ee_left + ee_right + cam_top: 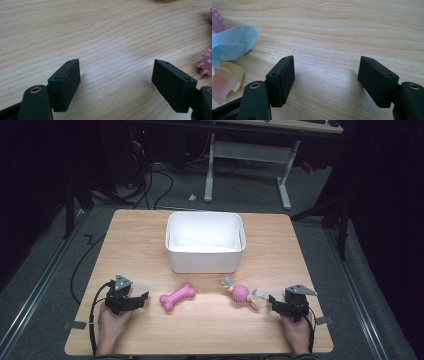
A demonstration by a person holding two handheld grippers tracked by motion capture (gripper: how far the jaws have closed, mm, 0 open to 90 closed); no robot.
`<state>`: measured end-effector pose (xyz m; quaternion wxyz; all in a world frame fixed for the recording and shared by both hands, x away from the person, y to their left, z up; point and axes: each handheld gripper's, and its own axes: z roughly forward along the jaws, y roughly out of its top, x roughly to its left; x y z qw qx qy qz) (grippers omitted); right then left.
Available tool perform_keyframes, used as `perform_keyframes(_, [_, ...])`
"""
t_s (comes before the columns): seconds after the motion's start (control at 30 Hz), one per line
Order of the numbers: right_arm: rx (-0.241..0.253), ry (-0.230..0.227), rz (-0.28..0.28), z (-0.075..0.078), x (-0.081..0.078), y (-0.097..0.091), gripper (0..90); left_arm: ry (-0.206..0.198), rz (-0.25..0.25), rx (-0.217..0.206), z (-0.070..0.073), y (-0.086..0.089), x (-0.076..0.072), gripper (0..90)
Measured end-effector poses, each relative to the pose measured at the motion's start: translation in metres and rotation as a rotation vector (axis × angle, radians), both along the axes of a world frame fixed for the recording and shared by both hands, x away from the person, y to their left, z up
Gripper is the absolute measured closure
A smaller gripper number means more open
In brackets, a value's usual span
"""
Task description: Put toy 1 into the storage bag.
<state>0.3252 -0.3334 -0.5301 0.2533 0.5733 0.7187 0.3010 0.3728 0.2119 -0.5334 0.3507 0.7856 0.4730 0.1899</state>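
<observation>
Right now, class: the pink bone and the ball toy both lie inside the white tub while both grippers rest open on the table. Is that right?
Not quite. The high view shows the pink bone and the ball toy on the table in front of the white tub, not inside. Both grippers, left and right, are open.

A white bin (205,254) sits on the wooden table (135,235) — toward the far edge. Beyond, on the floor — a desk frame (248,157) and cables (160,185).
</observation>
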Motion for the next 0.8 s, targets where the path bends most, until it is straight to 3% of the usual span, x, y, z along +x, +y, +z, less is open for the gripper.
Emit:
perform_keyframes(0.27, [0.0, 0.002, 0.002, 0.0, 0.0, 0.0, 29.4, -0.033, -0.025, -0.032, 0.016, 0.0, -0.006, 25.5])
perform_keyframes(0.5, [0.001, 0.002, 0.005, 0.0, 0.0, 0.0, 29.2, -0.038, -0.084, -0.046, 0.03, -0.008, -0.012, 26.4])
perform_keyframes(0.8, [0.0, 0.002, 0.005, 0.0, 0.0, 0.0, 29.2, -0.04, -0.166, -0.031, 0.047, -0.025, -0.017, 26.0])
